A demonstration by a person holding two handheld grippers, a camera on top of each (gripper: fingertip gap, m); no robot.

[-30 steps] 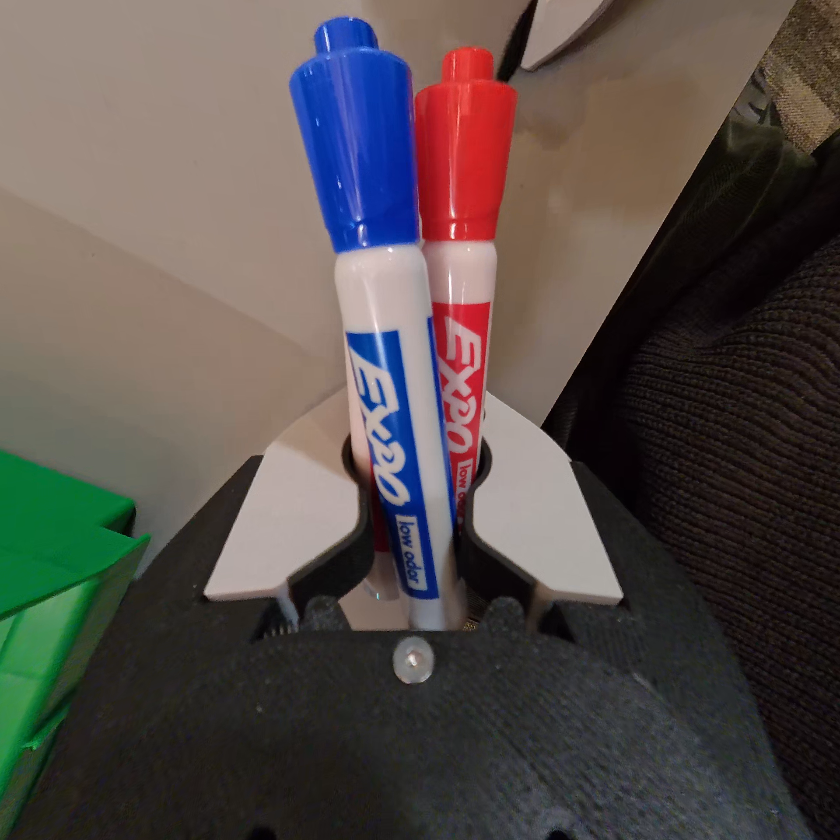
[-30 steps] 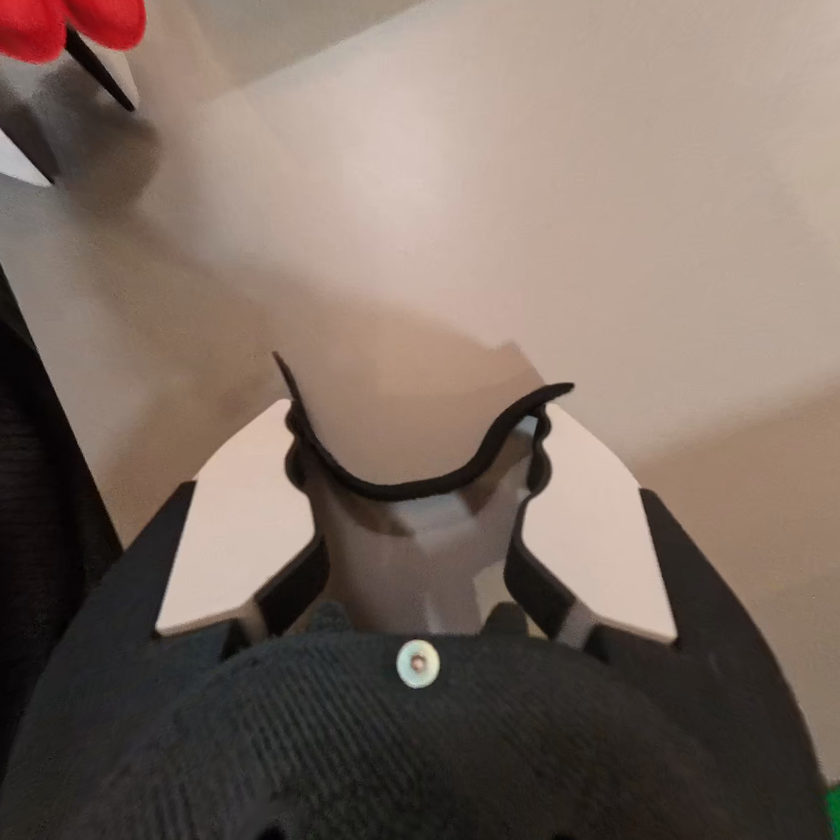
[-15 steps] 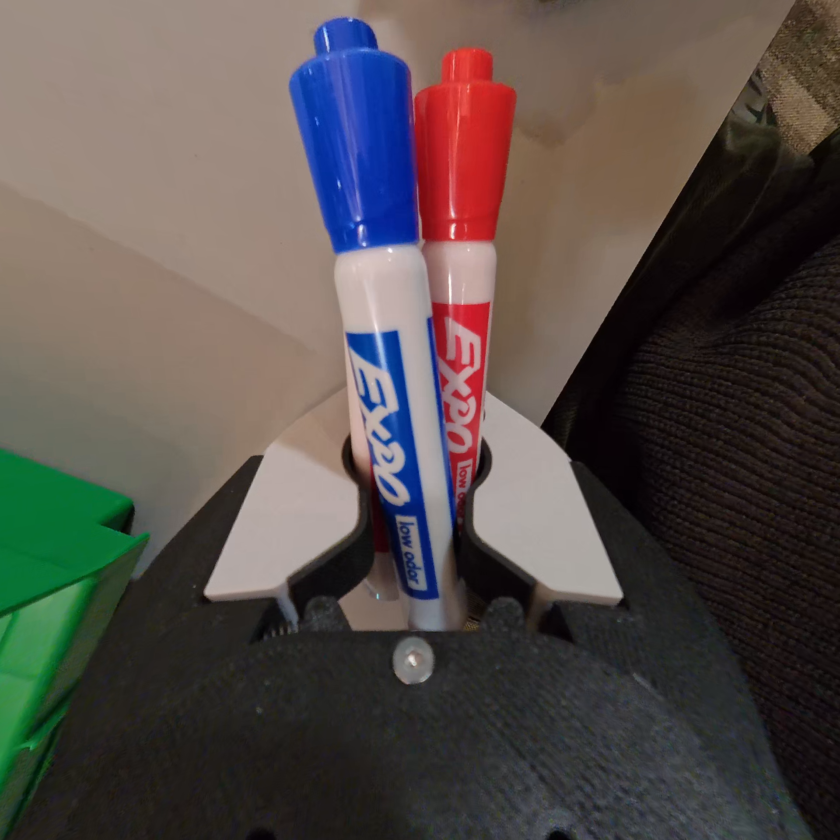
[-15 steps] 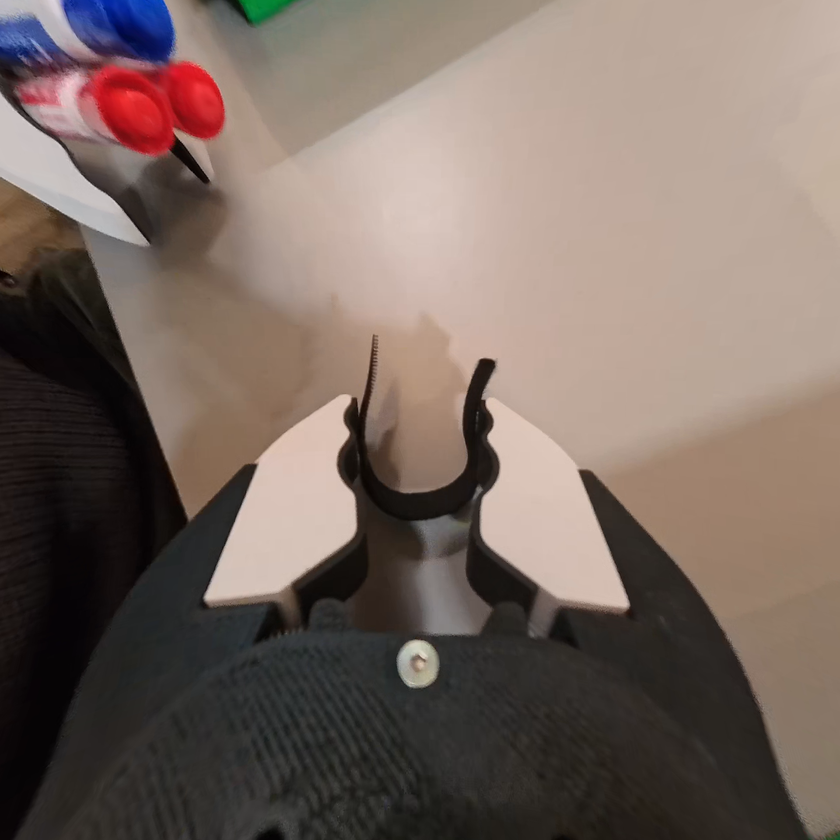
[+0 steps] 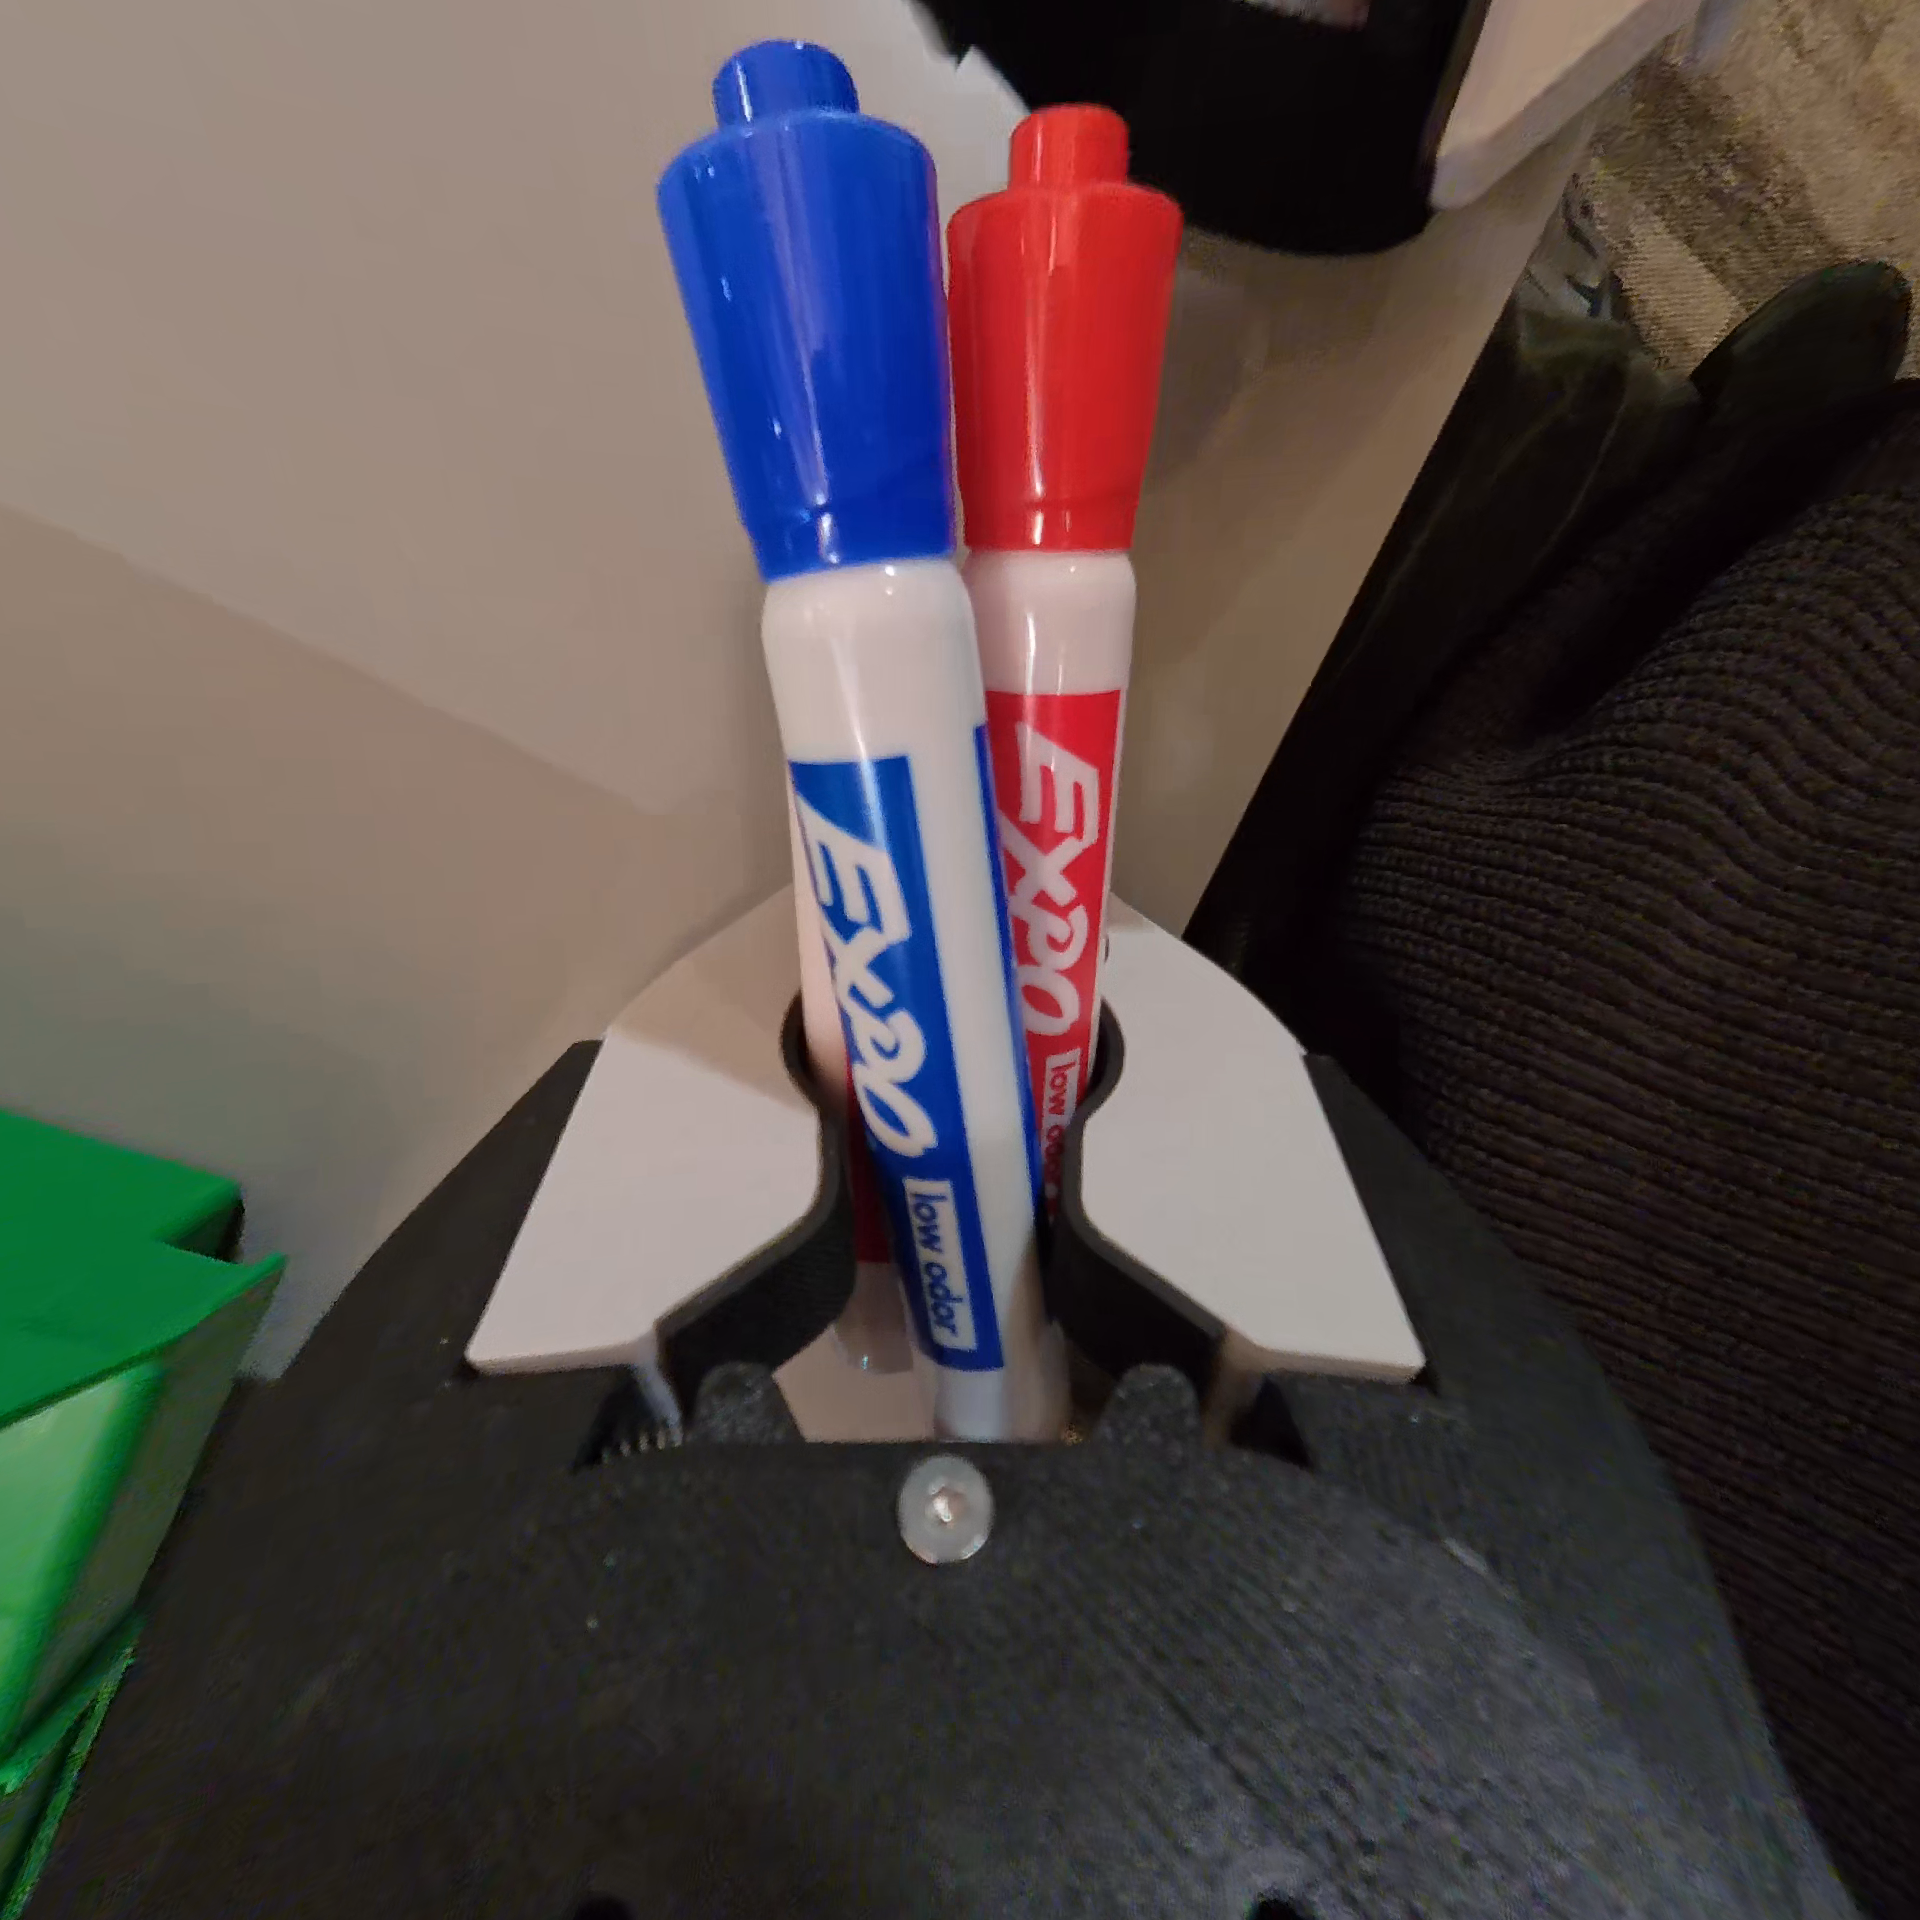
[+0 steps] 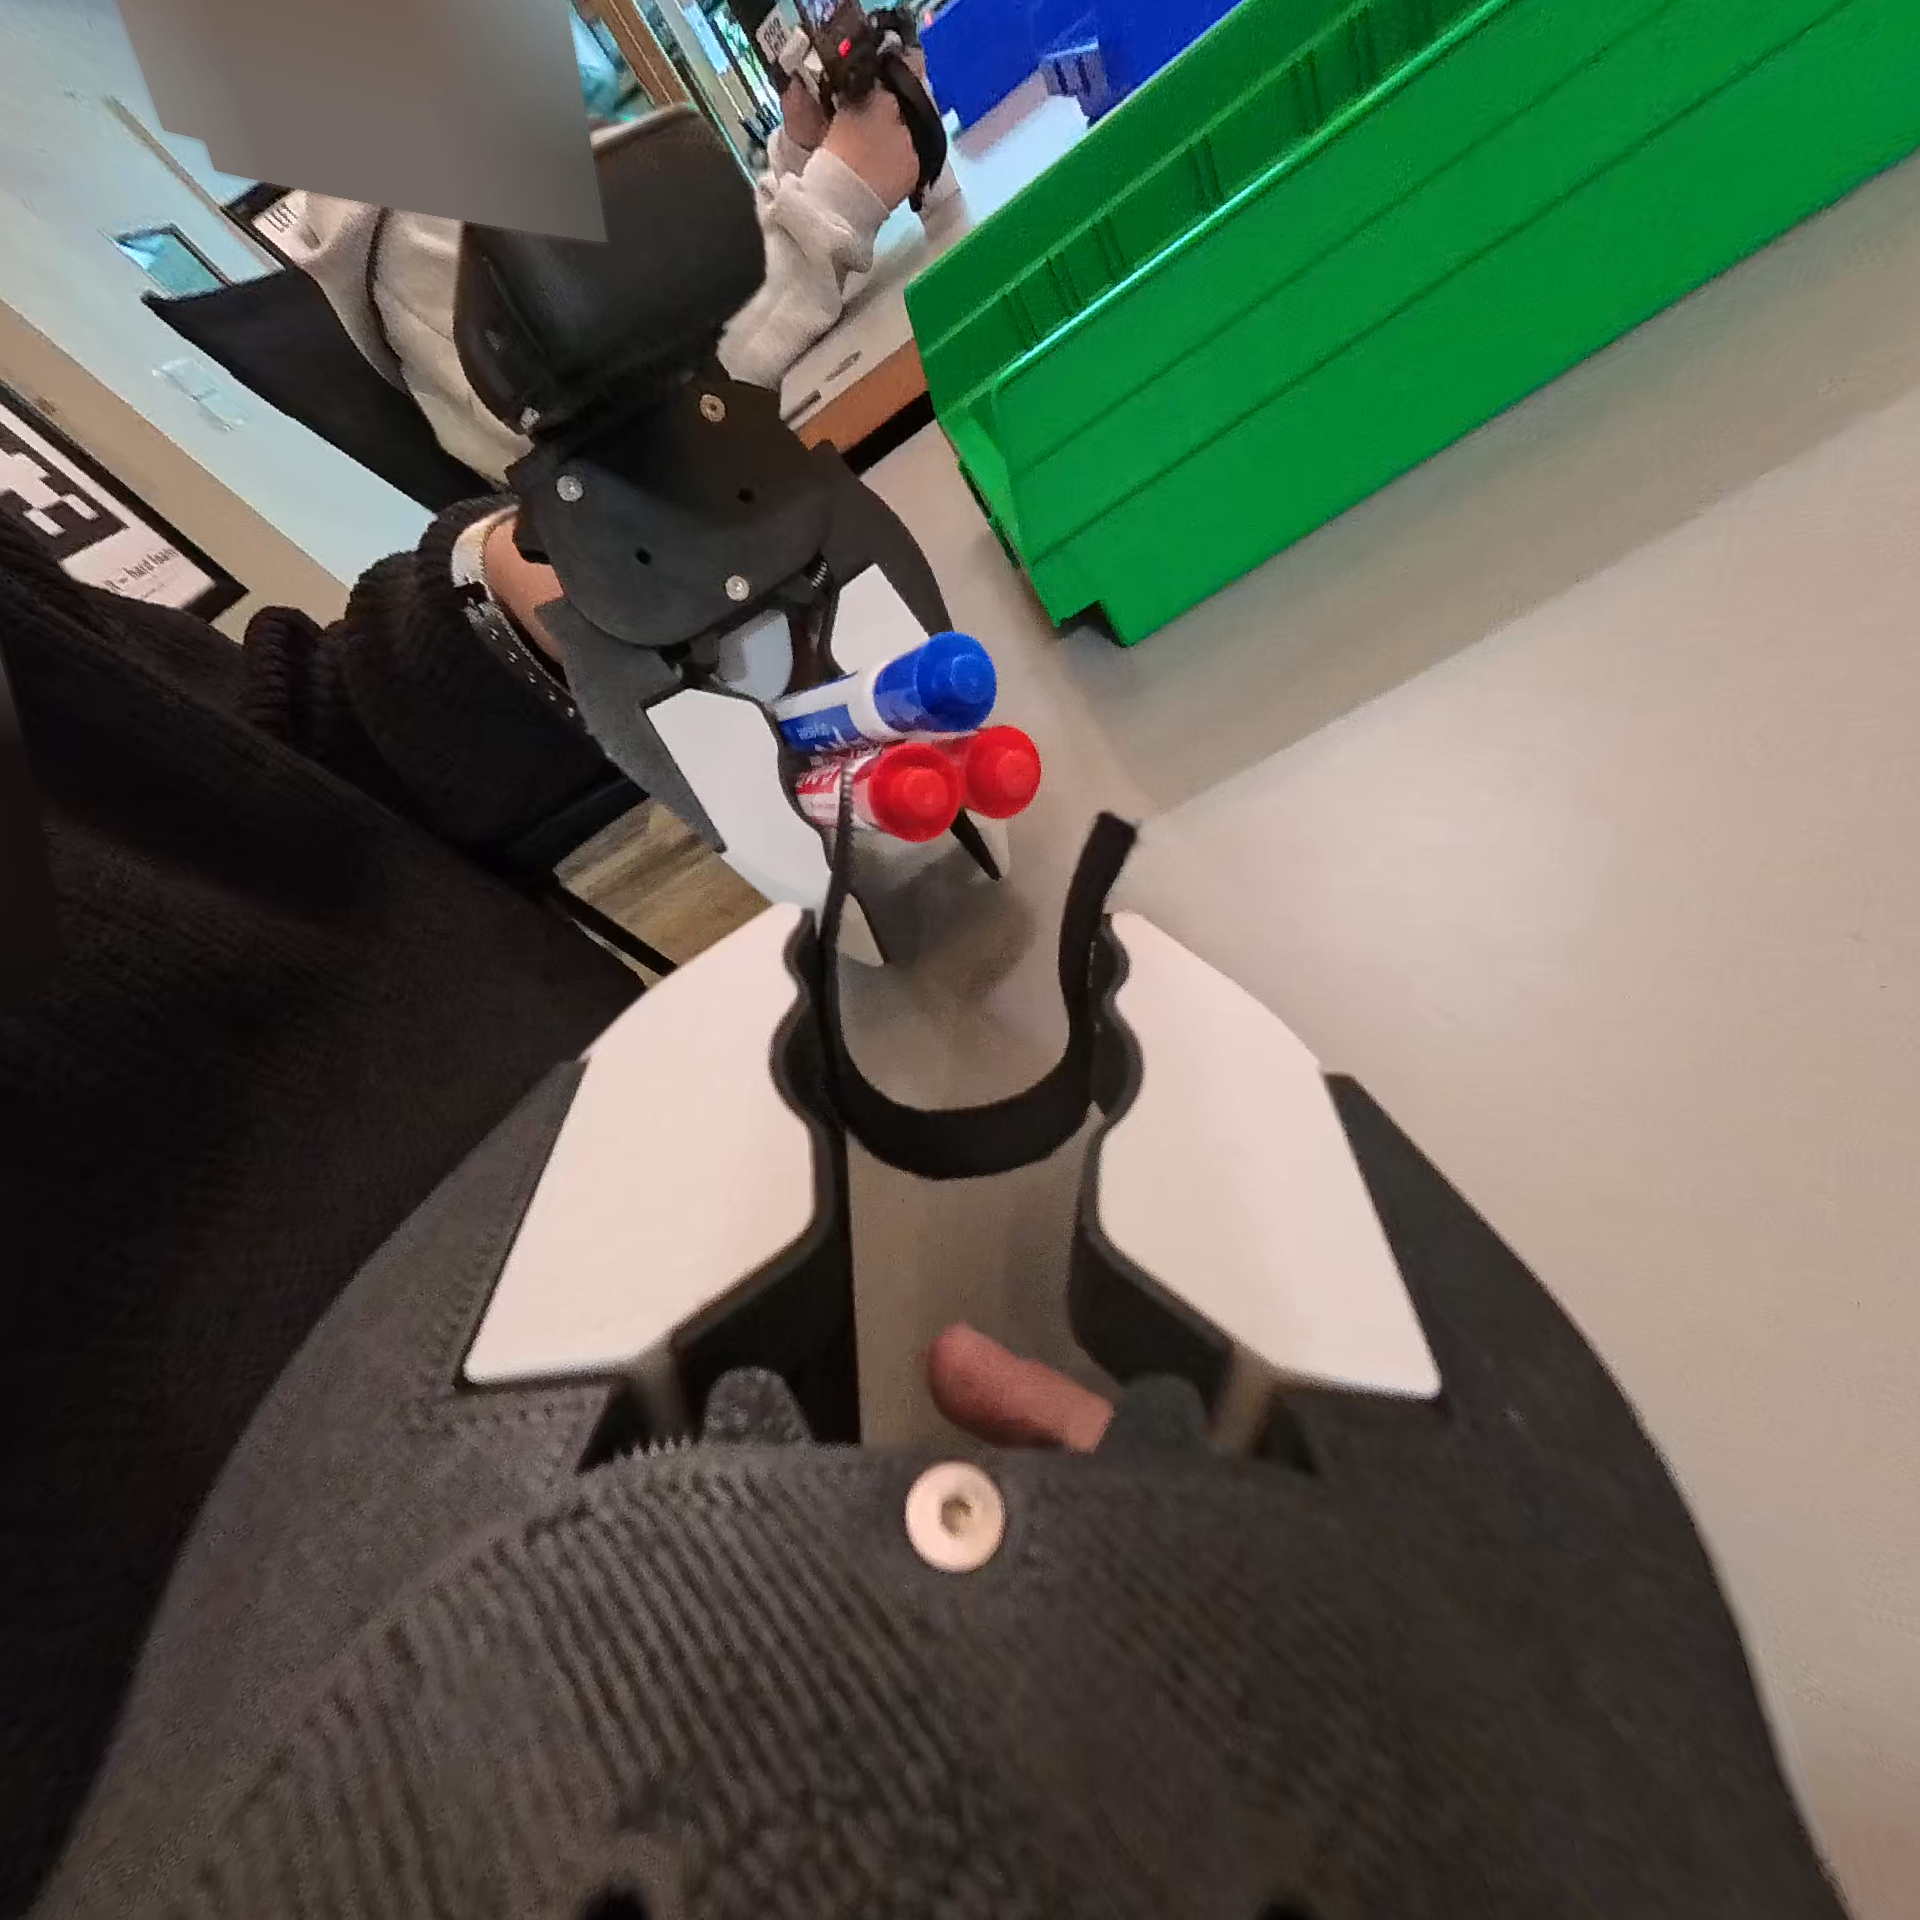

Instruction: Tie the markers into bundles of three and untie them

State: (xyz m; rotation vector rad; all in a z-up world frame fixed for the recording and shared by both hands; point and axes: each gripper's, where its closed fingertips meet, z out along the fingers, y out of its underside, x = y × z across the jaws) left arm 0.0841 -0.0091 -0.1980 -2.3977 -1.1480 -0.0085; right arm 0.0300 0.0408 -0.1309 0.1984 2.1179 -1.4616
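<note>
Your left gripper was clamped on a bundle of capped dry-erase markers: a blue-capped white marker in front at centre frame and a red-capped white marker touching it on its right. In the right wrist view, a second red-capped marker showed in the same bundle, at upper centre. Your right gripper was closed on a black fabric strap, bent into a U with both ends pointing up past the fingertips. It hung above the pale grey tabletop. A green plastic bin stood at upper right, well apart from both grippers.
</note>
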